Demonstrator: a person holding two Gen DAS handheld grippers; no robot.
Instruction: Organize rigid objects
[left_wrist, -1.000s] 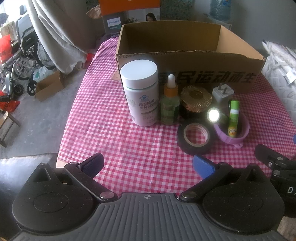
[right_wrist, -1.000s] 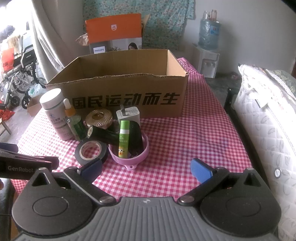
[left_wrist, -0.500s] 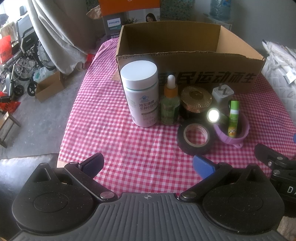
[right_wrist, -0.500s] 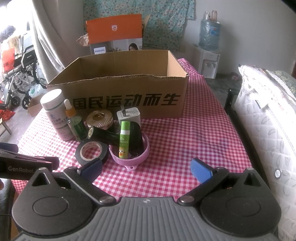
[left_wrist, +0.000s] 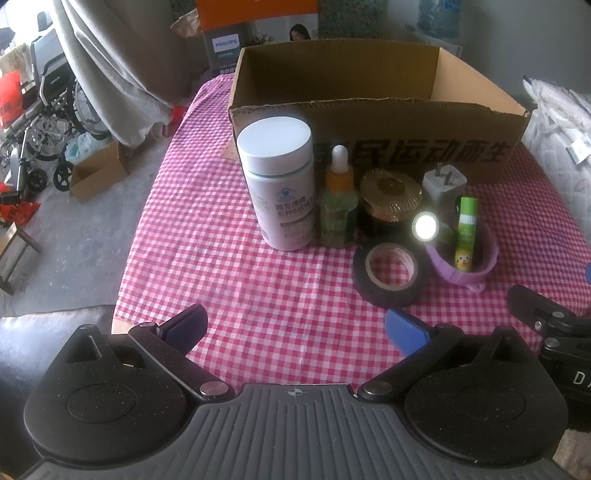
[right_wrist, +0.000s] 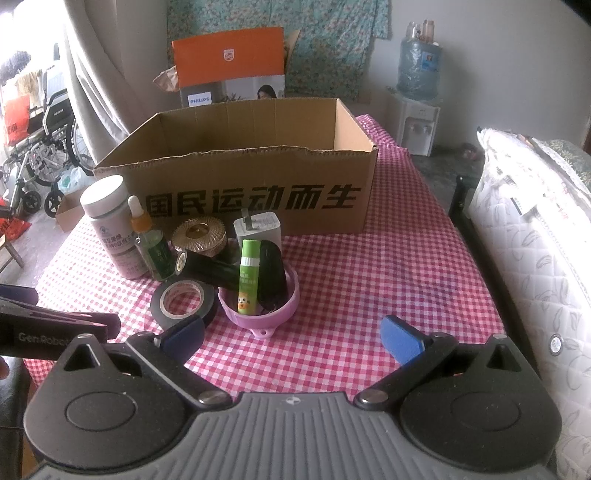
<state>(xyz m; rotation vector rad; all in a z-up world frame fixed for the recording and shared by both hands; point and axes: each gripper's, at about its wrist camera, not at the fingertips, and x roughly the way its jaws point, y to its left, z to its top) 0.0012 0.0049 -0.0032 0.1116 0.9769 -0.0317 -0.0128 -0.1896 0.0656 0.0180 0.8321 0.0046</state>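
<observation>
Cardboard box (right_wrist: 236, 192) sits open-topped at the back of my red-checked table (right_wrist: 388, 277), and I see nothing inside it from either wrist. In front of it stands the white-lidded jar (left_wrist: 280, 184), then the dropper bottle (left_wrist: 339, 199) just beside it, the gold-lidded tin (left_wrist: 389, 194) and the white charger (right_wrist: 258, 230). Nearer me lies the black tape roll (left_wrist: 389, 275), touching the pink bowl (right_wrist: 258, 310) that holds a green glue stick (right_wrist: 248, 277) and a black flashlight (right_wrist: 207, 267). My left gripper (left_wrist: 295, 328) and right gripper (right_wrist: 291, 332) hover low over the near edge, jaws spread wide, holding nothing.
</observation>
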